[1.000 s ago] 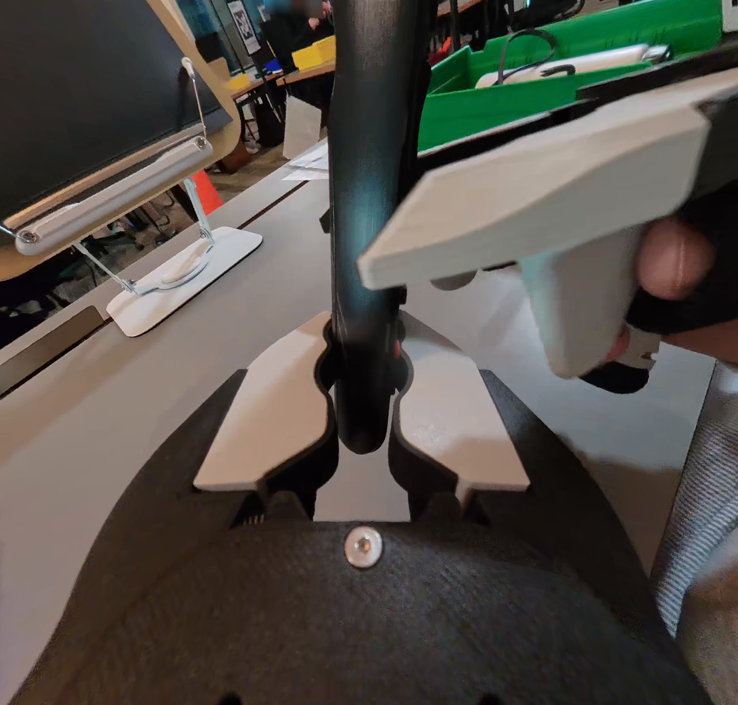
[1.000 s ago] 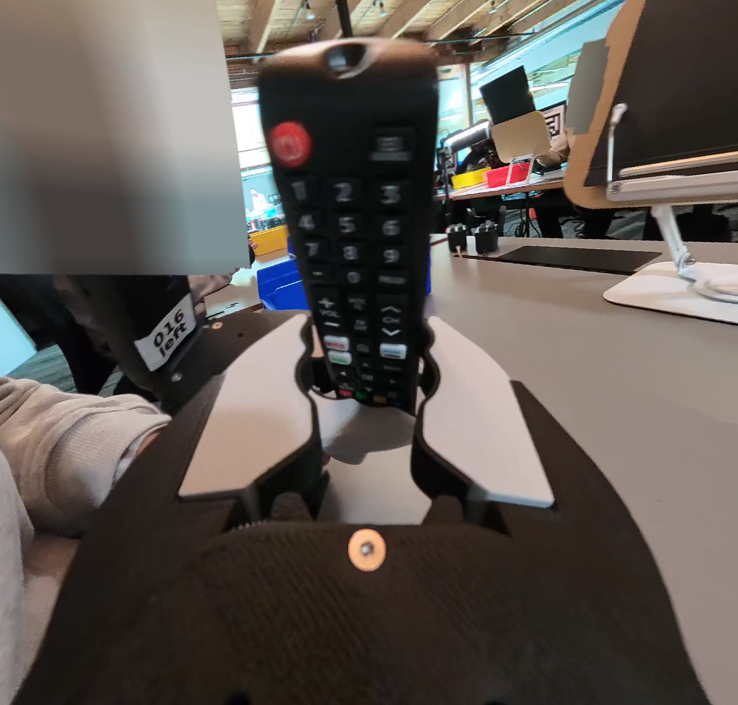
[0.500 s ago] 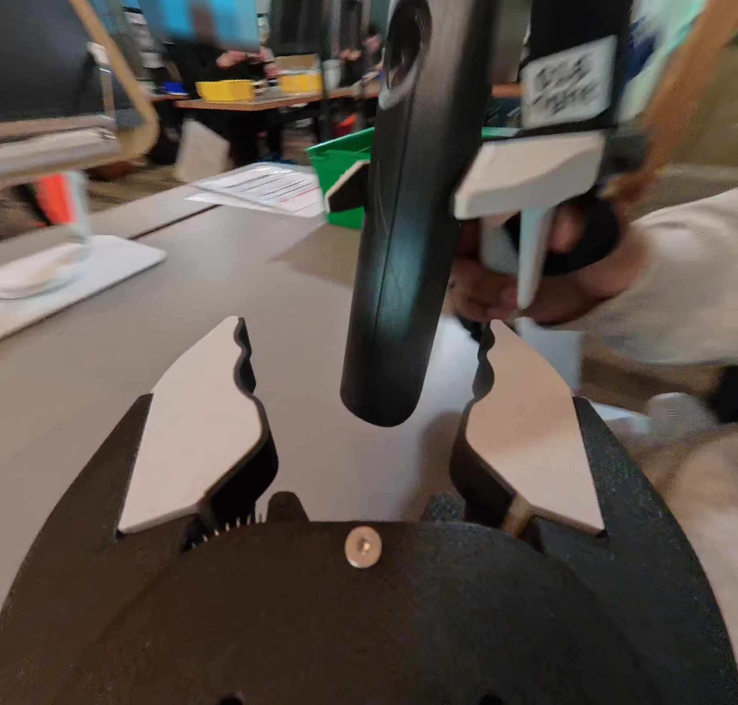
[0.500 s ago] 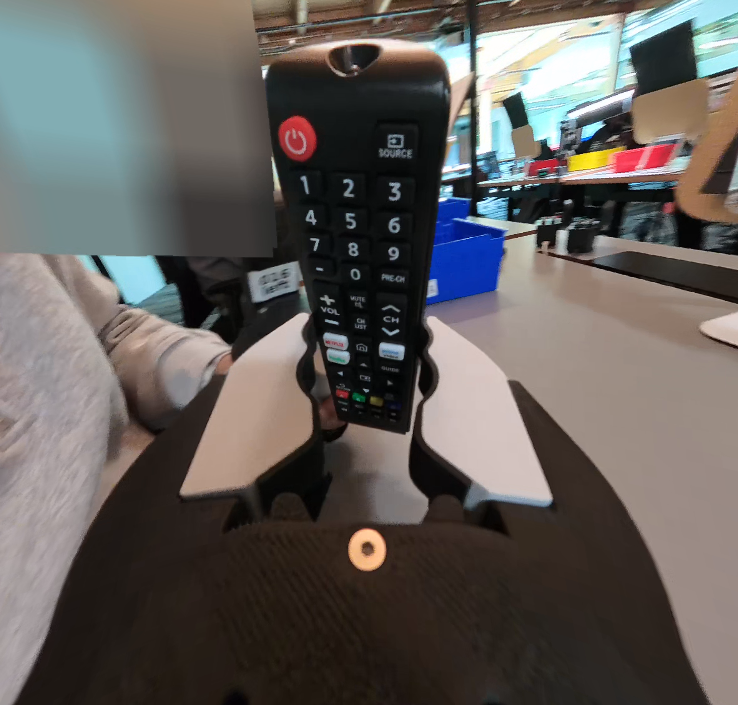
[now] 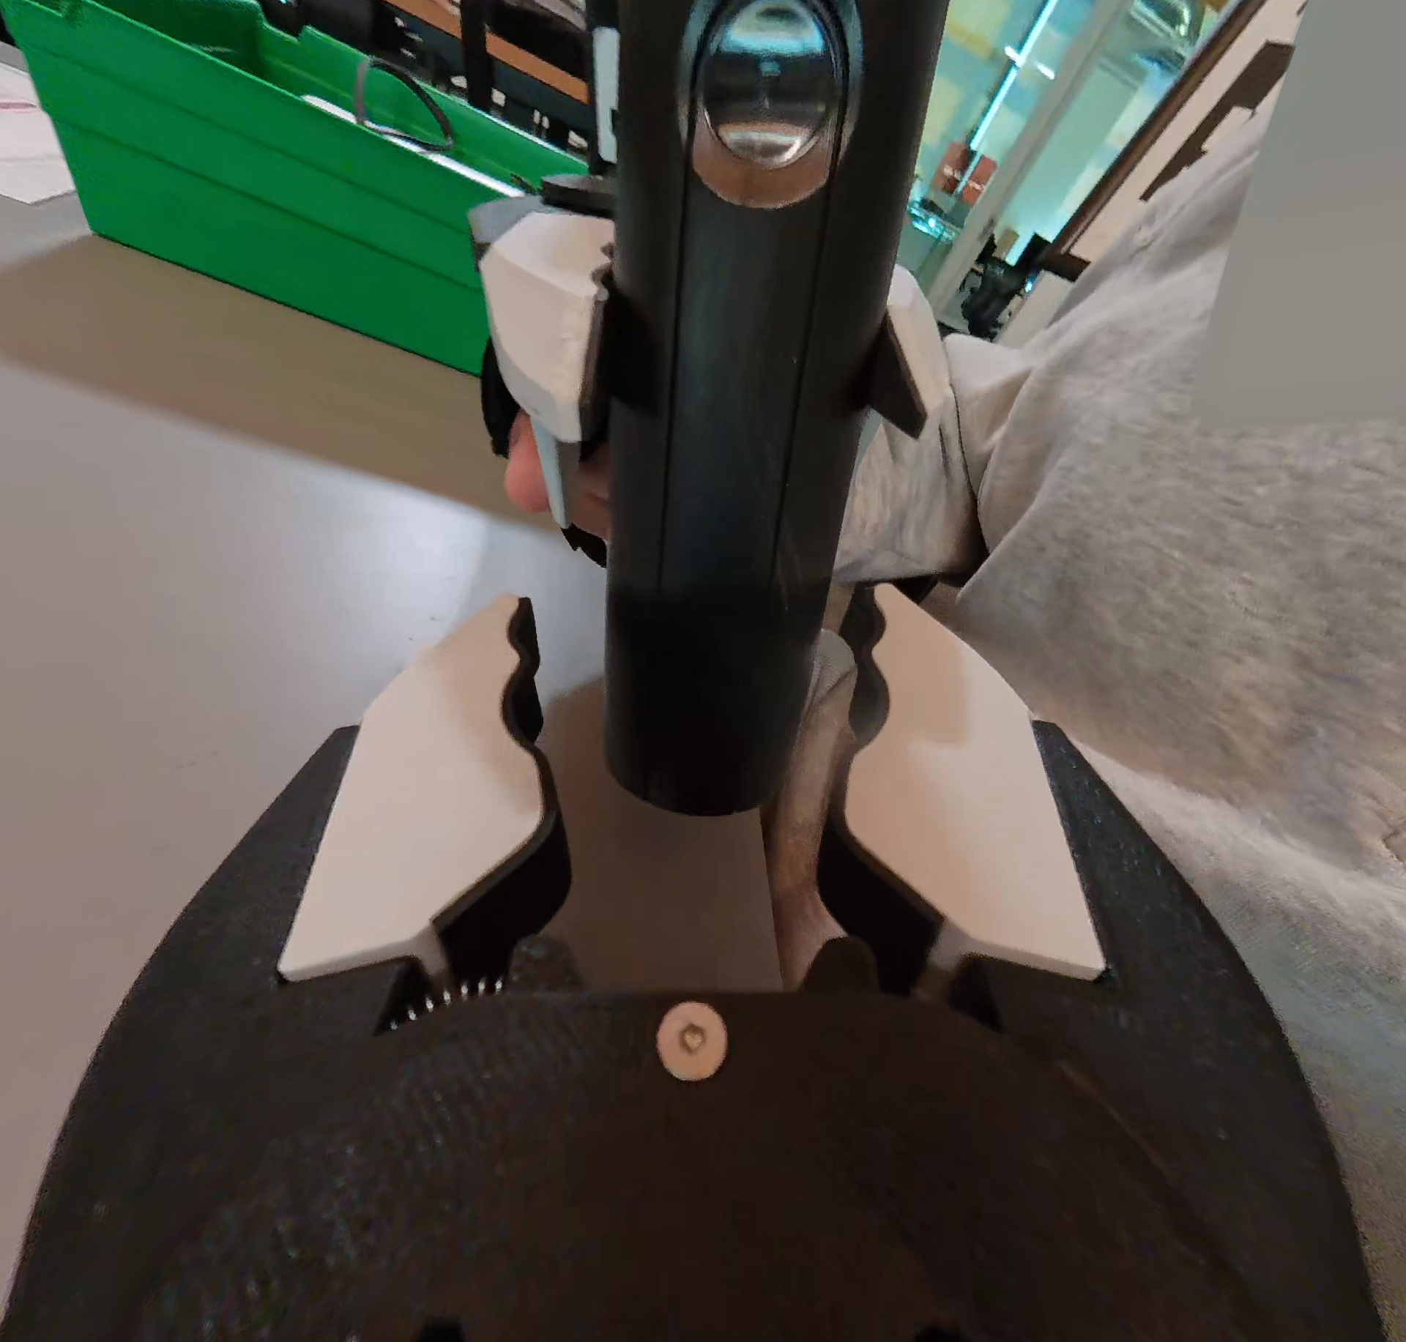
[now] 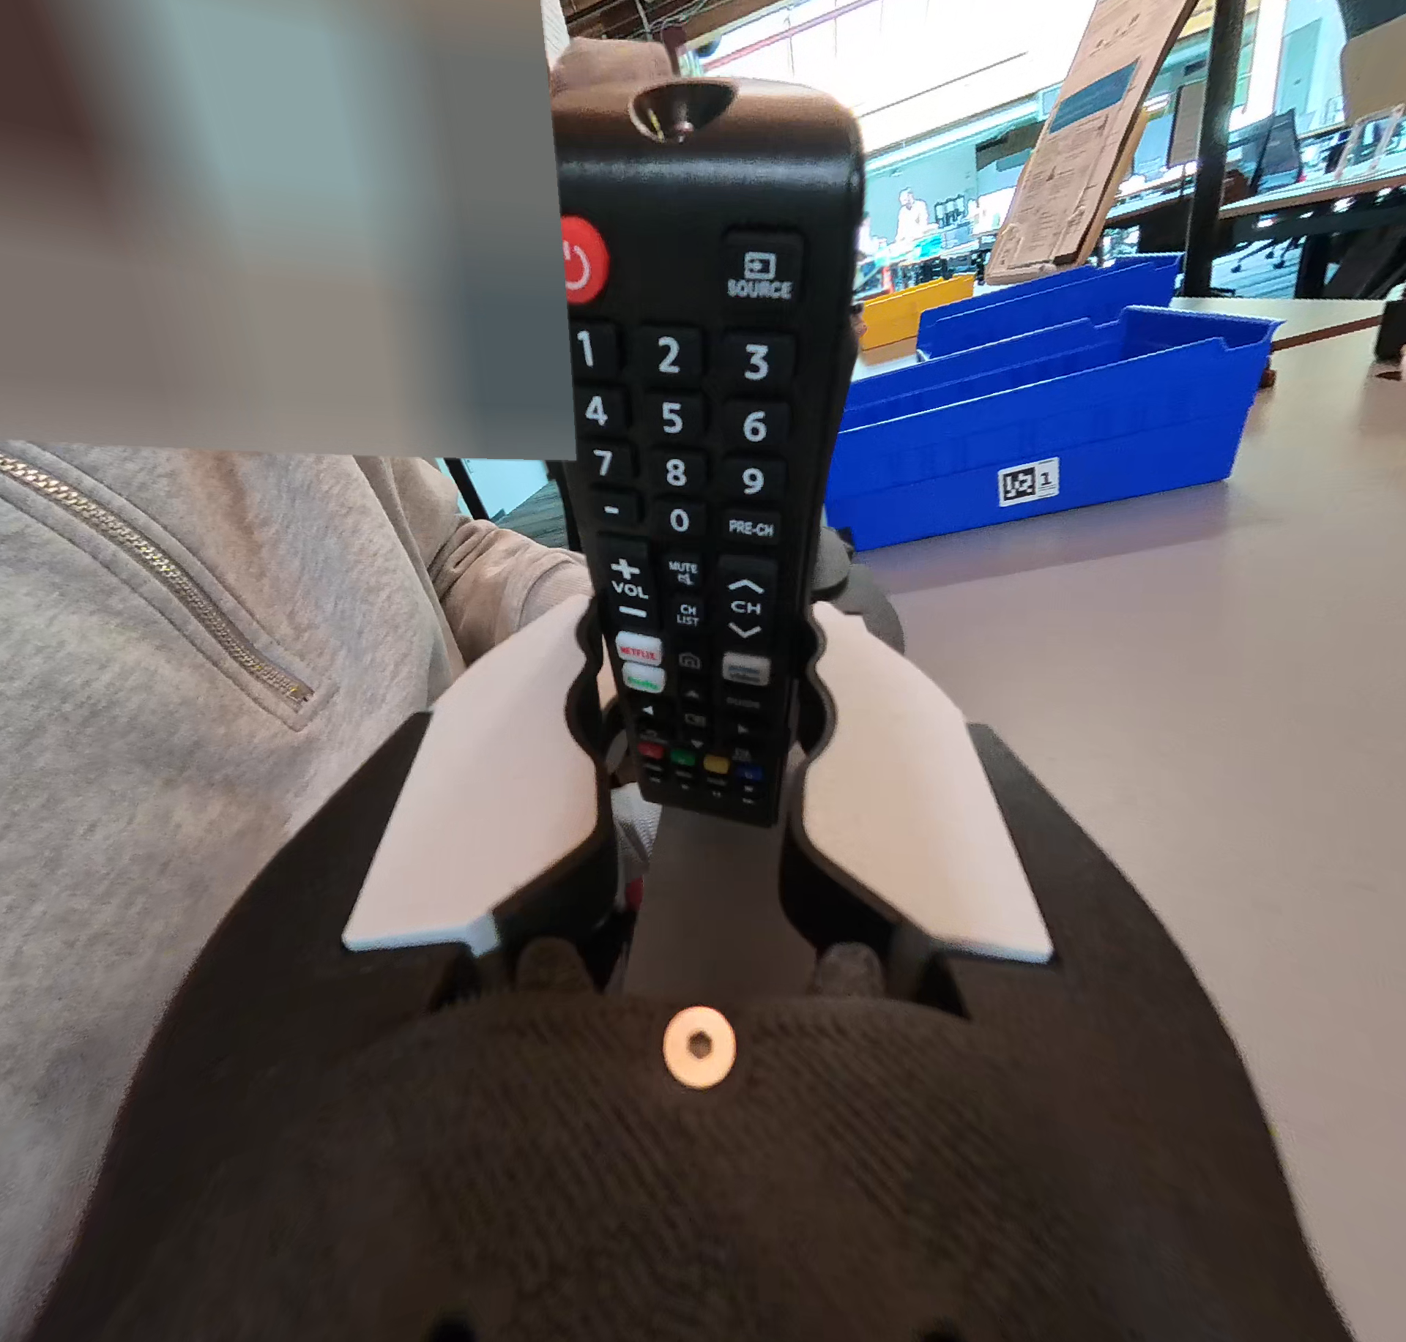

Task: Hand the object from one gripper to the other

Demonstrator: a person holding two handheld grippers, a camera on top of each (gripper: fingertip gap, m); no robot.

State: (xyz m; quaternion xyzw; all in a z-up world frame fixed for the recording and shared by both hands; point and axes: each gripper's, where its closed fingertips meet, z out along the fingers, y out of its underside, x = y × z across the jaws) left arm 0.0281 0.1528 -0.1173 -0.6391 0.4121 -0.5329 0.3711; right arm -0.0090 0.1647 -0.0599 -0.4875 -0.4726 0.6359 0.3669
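The right gripper [image 6: 700,704] clamps the long black plastic remote control [image 6: 704,469] upright; the left gripper [image 5: 696,689] gapes apart, not touching it

Workshop: parts bins [image 6: 1050,423], long benches [image 6: 1293,195]

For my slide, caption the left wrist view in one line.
Left hand-held gripper open around a black plastic remote control, clamped higher up by the right hand-held gripper.

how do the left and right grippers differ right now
The right gripper is shut on the remote; the left gripper is open, fingers clear of it. The right faces the button side; the left sees the remote's plain black back. Both have white fingers on black bodies.
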